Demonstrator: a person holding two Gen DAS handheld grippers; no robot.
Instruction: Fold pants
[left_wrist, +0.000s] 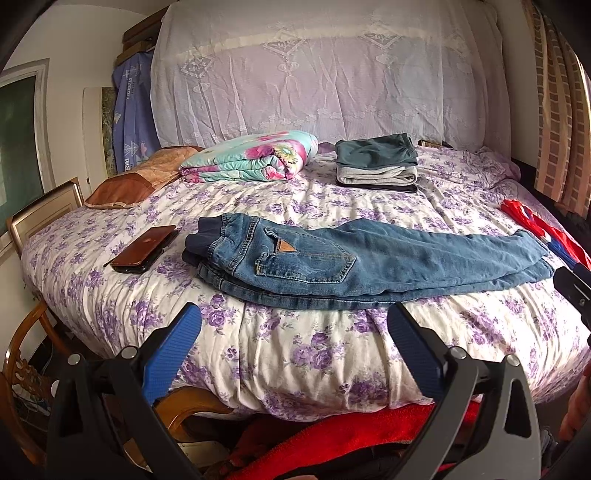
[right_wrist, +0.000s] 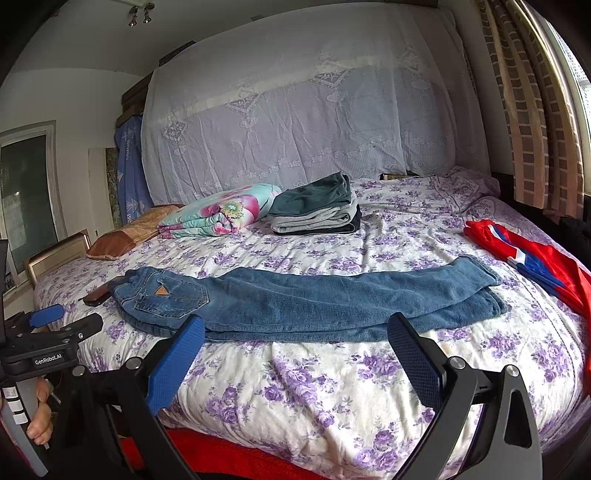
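Blue jeans (left_wrist: 351, 264) lie flat on the bed, folded lengthwise, waistband to the left and leg cuffs to the right. They also show in the right wrist view (right_wrist: 314, 301). My left gripper (left_wrist: 295, 326) is open and empty, held just short of the jeans' near edge. My right gripper (right_wrist: 295, 339) is open and empty, near the jeans' near edge toward the legs. The left gripper also shows at the left of the right wrist view (right_wrist: 55, 321).
A stack of folded clothes (left_wrist: 376, 164) and a folded floral quilt (left_wrist: 255, 157) lie at the back of the bed (left_wrist: 295, 354). A phone in a brown case (left_wrist: 144, 249) lies left of the jeans. A red garment (right_wrist: 535, 262) lies at the right. A wooden chair (left_wrist: 22, 354) stands at lower left.
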